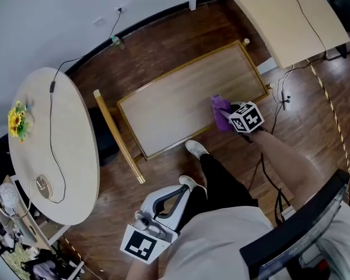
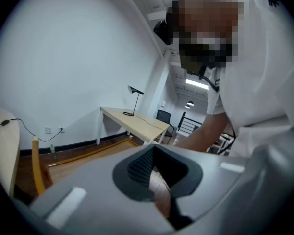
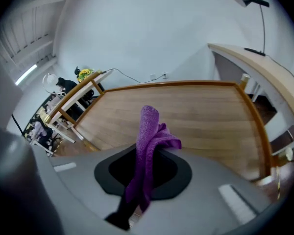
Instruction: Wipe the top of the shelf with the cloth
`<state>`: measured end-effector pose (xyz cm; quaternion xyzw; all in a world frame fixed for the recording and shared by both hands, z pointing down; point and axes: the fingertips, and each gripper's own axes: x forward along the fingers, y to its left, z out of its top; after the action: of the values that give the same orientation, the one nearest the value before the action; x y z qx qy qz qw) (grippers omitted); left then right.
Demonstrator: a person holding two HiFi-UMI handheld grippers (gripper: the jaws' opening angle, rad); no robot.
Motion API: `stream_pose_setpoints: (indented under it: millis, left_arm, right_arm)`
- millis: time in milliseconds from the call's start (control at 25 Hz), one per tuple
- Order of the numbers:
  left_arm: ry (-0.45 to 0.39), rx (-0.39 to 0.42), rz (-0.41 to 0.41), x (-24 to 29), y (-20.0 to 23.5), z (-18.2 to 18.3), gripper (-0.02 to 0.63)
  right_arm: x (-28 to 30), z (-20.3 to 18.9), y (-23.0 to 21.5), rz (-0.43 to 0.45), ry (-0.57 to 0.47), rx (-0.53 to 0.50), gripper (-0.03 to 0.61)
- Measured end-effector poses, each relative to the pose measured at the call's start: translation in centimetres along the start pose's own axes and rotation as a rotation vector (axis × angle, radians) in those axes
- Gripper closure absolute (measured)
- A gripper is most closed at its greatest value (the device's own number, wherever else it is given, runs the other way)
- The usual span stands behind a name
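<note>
Right tool (image 1: 233, 120) is clamped tight on the purple cloth (image 3: 148, 141), which bunches out just ahead of it over the near edge of the wooden shelf top (image 1: 175, 107). Left tool (image 1: 168, 203) is pinched closed on nothing, hanging well back from the shelf by the person's legs.

1. In the head view, the marker cube (image 1: 246, 116) covers the jaws of the right tongs (image 1: 234, 119) and the near edge of the cloth (image 1: 220, 109).
2. The shelf (image 1: 181, 107) loses its near right corner behind those tongs.
3. In the left gripper view, the grey body of the left tongs (image 2: 159, 190) hides most of the shelf.
4. The far bench (image 1: 286, 16) is cut off by the top edge.
5. The clutter (image 1: 23, 238) at near left is too small to tell.
</note>
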<state>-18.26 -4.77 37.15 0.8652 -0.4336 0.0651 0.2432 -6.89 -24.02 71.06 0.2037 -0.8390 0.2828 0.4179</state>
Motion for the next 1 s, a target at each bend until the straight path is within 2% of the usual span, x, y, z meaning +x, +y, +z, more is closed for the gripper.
stream_pose_setpoints:
  millis: [240,440,680,880,1000]
  left_arm:
    - [0.024,0.019,-0.047,3.6,-0.3,1.3,0.592]
    - [0.031,0.028,-0.063,5.7,-0.5,2.0,0.592]
    - [0.035,0.041,-0.053,7.1,-0.8,2.9,0.592]
    - [0.035,0.066,-0.030,7.2,-1.5,3.6,0.592]
    - [0.061,0.084,-0.032,6.9,-2.5,2.7,0.592]
  right_arm:
    - [-6.4,-2.9,-12.2,-0.188,0.022,0.063,0.528]
    - [-9.9,-4.4,-18.0,-0.278,0.061,0.048,0.528]
    - [-11.7,-5.2,-20.0,-0.303,0.083,0.025,0.528]
    - [-11.8,-5.3,-20.1,-0.291,0.045,0.036,0.528]
    - [-12.7,-5.4,-19.3,-0.266,-0.015,0.069,0.528]
